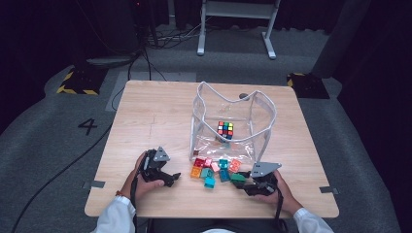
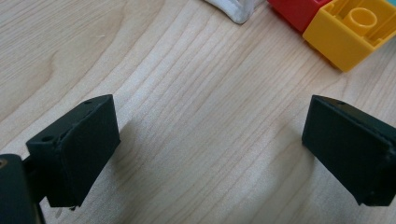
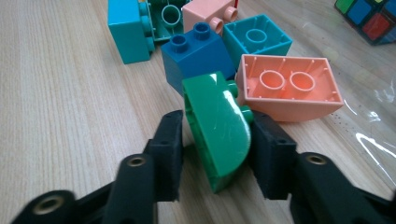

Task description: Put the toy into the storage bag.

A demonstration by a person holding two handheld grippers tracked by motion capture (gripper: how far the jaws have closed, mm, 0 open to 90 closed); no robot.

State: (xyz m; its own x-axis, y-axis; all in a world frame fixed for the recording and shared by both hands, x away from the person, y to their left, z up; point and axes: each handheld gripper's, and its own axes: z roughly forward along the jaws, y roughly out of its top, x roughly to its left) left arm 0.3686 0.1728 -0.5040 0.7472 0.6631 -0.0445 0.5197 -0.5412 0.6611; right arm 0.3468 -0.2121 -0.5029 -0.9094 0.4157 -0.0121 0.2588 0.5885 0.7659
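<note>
Two hand-held grippers rest on a pale wooden worktop over grey carpet. Right hand-held gripper clamps a green block; left hand-held gripper gapes wide, empty.

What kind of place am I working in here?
Probably a lab or recording studio, not a home: a lone wooden table on grey carpet, a floor number 4, hazard-striped stand bases and dark curtains around.

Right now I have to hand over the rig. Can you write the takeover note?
Right claw: shut on the green rounded plastic brick, at the table surface.
Left claw: open, empty, over bare wooden table.
The pile of coloured plastic bricks lies in front of the clear plastic bag, which holds a colour puzzle cube.
Done: no bricks in the bag.
Left: probably bag the green brick, then the others.
</note>
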